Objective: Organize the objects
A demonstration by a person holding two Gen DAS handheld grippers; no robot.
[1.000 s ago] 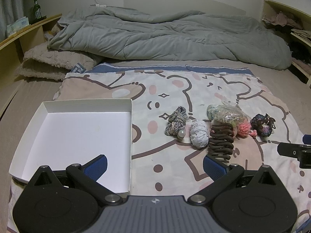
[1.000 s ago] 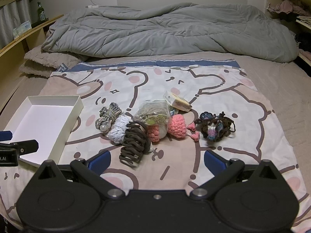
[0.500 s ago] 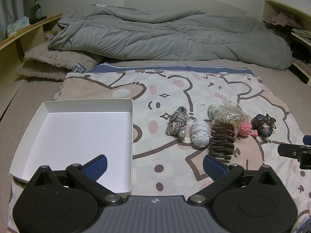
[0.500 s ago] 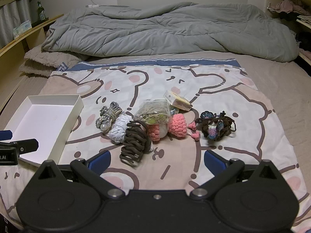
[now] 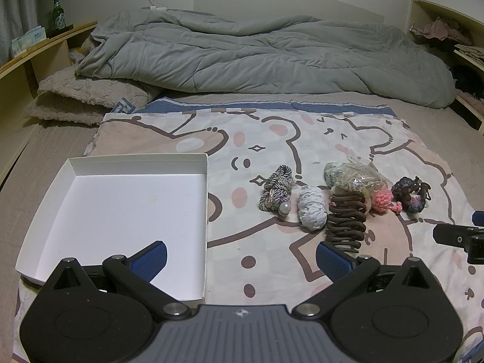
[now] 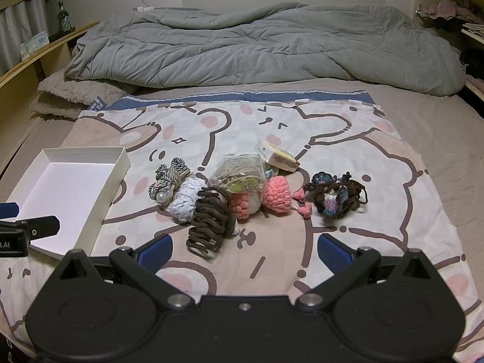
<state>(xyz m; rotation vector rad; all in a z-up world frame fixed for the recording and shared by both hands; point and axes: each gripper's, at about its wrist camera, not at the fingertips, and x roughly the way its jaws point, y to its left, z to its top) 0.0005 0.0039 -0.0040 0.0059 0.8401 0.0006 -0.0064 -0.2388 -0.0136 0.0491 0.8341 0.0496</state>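
left gripper [image 5: 241, 256]: fingers released, above white box [image 5: 90, 163] | right gripper [image 6: 245, 246]: fingers released, near brown hair claw [image 6: 208, 220]

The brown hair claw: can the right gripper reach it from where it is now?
Probably yes. The right gripper is open, and the brown hair claw lies just ahead between its fingers, nothing in front, though the light blue scrunchie touches it behind.

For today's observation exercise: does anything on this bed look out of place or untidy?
Yes. The hair accessories lie jumbled in a touching heap on the bear sheet: brown claw clip against the pale blue scrunchie. The white box beside them holds nothing.
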